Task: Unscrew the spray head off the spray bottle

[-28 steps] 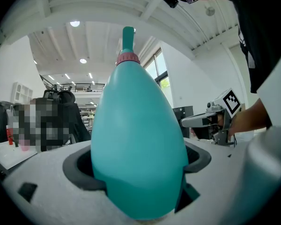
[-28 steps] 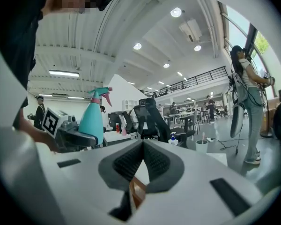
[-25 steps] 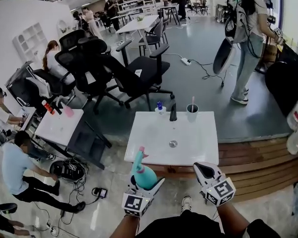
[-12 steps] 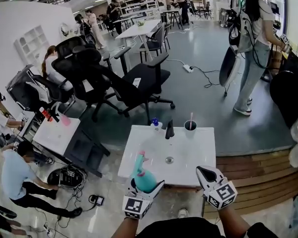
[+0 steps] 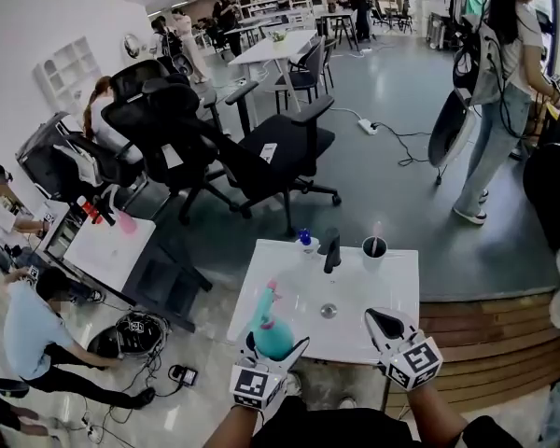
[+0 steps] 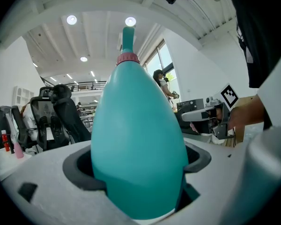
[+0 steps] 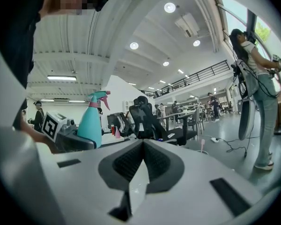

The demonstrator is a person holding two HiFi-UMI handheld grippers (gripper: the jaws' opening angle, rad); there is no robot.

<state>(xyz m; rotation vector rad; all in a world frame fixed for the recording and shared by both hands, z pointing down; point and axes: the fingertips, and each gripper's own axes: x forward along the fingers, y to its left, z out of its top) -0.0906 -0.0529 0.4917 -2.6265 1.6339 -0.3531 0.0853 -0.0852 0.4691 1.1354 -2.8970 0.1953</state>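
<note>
A teal spray bottle (image 5: 271, 336) with a pink collar and teal spray head (image 5: 266, 297) stands upright in my left gripper (image 5: 273, 348), whose jaws are shut on its body. The left gripper view is filled by the bottle (image 6: 138, 144), its pink collar (image 6: 127, 58) at the top. My right gripper (image 5: 385, 325) is shut and empty, to the right of the bottle and apart from it. From the right gripper view the bottle (image 7: 90, 123) shows at the left, held by the left gripper (image 7: 72, 137).
A white basin counter (image 5: 392, 292) lies just ahead, with a black tap (image 5: 331, 250), a cup (image 5: 374, 250) and a small blue-capped bottle (image 5: 304, 243). Black office chairs (image 5: 261, 157) and a white side table (image 5: 107, 245) stand beyond. People sit at the left; one stands at the right.
The view has shifted: the basin counter sits a little lower and nearer in the picture. Both grippers keep their places, the bottle still upright in the left one.
</note>
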